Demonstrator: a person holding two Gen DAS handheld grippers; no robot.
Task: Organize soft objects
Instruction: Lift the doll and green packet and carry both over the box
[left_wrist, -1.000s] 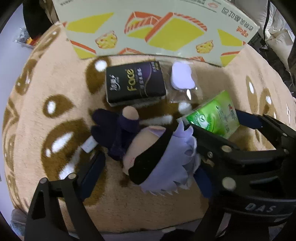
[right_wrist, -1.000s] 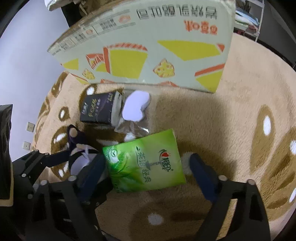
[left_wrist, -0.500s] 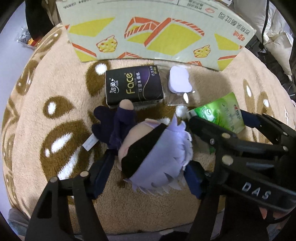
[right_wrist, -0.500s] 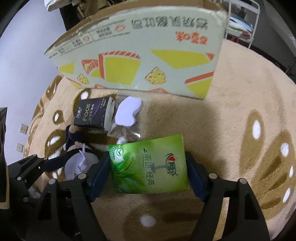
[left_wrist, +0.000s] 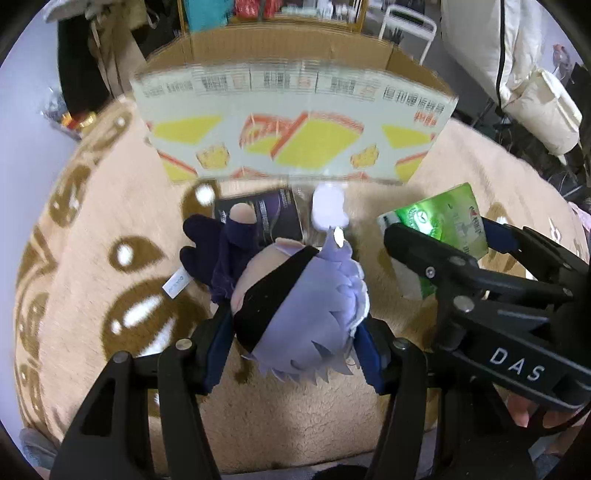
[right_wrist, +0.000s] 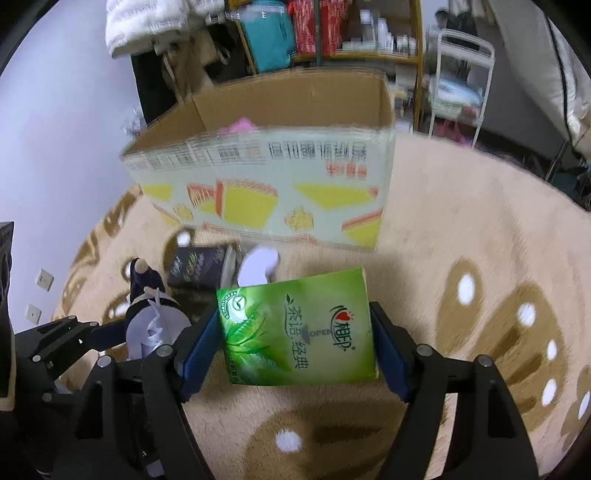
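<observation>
Two claws each grip one soft item above the rug (right_wrist: 461, 221). The left claw (left_wrist: 295, 347) is closing, its blue pads pressing both sides of the plush doll (left_wrist: 295, 310). The right claw (right_wrist: 295, 350) clamps the green tissue pack (right_wrist: 299, 328) between its pads. A black tissue pack (right_wrist: 195, 267) and a bagged white pad (right_wrist: 258, 264) lie on the rug just before the open cardboard box (right_wrist: 266, 184).

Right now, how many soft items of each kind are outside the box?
Tissue packs: 2, green tissue pack and black tissue pack
Plush dolls: 1, plush doll
Bagged lilac items: 1, lilac pouch
Total: 4
</observation>
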